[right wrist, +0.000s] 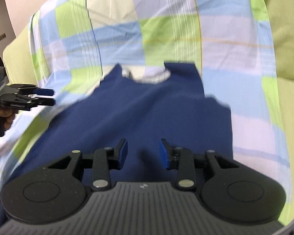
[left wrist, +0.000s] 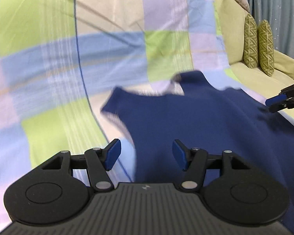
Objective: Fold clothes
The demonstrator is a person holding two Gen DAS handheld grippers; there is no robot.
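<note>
Left tongs (left wrist: 146, 154): jaws apart, nothing between them. They hang above the left edge of the navy shirt (left wrist: 196, 121), with the checked sheet (left wrist: 49, 62) showing beneath the left pad.

The navy shirt lies spread on the checked sheet ahead of both tongs, neckline at the far end and a short sleeve out to the left. Its right side looks turned inward, though motion blur makes that uncertain.

Right tongs (right wrist: 143, 153): jaws apart, empty, positioned over the lower middle of the shirt, apparently not touching the cloth.

Right of the sheet, two patterned cushions (left wrist: 258, 45) stand upright on a yellow-green sofa (left wrist: 250, 72), well apart from the shirt.

Assessment: the task is at an early stage. The garment is laid out; at most one side fold may be made. Remaining sleeve and lengthwise folds are outstanding, and neither tool currently has a grip.
</note>
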